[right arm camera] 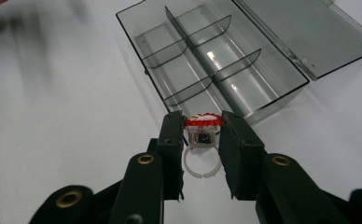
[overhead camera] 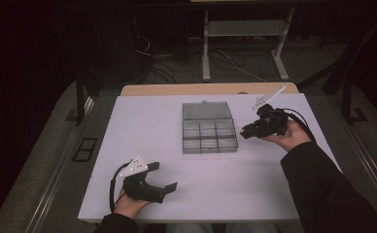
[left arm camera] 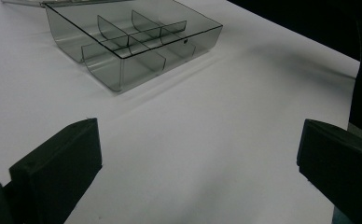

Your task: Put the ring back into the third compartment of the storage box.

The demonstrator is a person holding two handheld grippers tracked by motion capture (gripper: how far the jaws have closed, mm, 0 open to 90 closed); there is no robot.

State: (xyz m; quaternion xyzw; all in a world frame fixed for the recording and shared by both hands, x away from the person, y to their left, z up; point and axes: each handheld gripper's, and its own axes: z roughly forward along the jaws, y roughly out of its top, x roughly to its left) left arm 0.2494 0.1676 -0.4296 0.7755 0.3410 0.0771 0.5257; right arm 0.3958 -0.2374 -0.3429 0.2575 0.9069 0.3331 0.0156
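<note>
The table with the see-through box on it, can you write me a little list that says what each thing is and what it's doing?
table: white top
box: clear, divided, compartments empty
lid: open, lying flat behind box
ring: white band, red top
right gripper: shut on ring, beside box
left gripper: open, empty, near front edge

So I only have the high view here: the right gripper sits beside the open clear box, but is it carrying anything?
Observer: Yes. The right gripper is shut on a small ring, white band, red top.
Operator: Anything in the box yet?
Observer: No, every compartment of the organizer box looks empty.
Operator: And the left gripper?
Observer: The left gripper is open, its fingers wide apart over bare table.
</note>
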